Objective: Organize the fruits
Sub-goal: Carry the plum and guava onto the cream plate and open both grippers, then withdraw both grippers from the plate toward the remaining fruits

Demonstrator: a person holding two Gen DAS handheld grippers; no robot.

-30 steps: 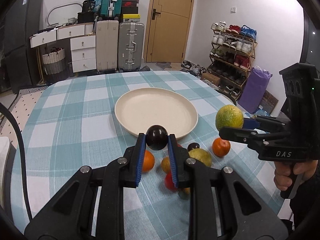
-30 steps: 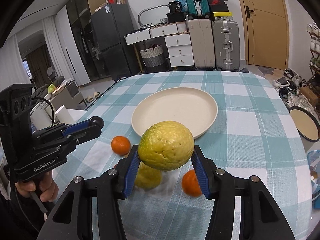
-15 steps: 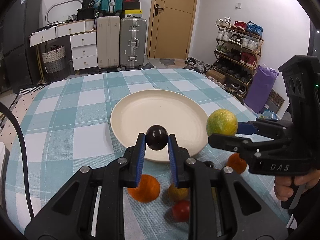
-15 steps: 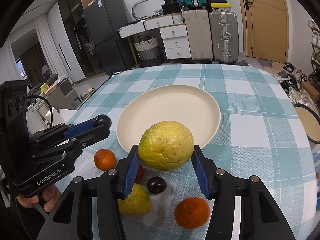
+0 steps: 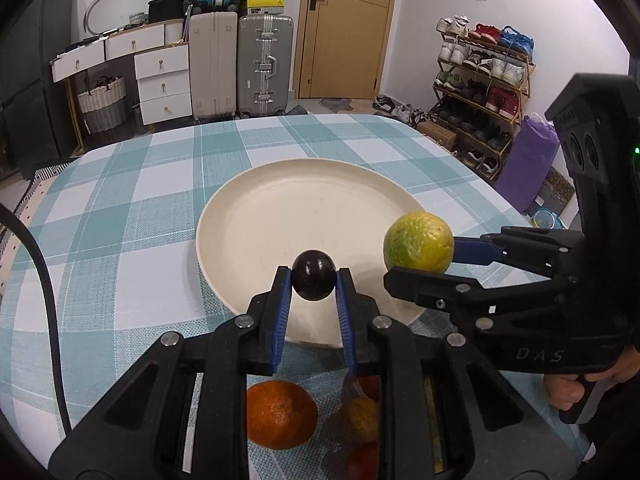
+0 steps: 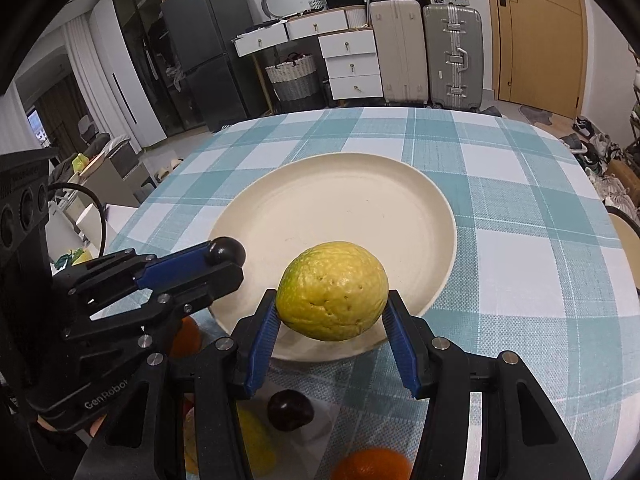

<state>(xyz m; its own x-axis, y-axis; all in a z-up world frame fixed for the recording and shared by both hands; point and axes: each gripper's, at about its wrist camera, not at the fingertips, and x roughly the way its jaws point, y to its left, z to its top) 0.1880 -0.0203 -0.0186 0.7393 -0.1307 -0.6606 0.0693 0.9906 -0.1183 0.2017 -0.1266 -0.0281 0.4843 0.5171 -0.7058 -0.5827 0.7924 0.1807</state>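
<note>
My left gripper [image 5: 313, 280] is shut on a dark round plum [image 5: 313, 275] and holds it over the near rim of the cream plate [image 5: 280, 208]. My right gripper [image 6: 331, 307] is shut on a large yellow-green citrus [image 6: 332, 290] over the plate's near edge [image 6: 400, 200]. In the left wrist view the citrus [image 5: 418, 240] hangs right of the plum. In the right wrist view the plum [image 6: 226, 251] shows at the left. An orange [image 5: 280, 414], a yellow fruit [image 5: 362, 418] and a red fruit [image 5: 362, 460] lie on the cloth below my left gripper.
A second dark plum [image 6: 289, 409], a yellow fruit [image 6: 252, 444] and two oranges [image 6: 370, 465] [image 6: 186, 336] lie on the checked tablecloth [image 6: 520, 280] near the front. Suitcases, drawers and a shoe rack stand beyond the table.
Both grippers moved forward with their fruits, from above the loose fruit pile to over the plate's near rim. The loose fruits have slipped lower in both views.
</note>
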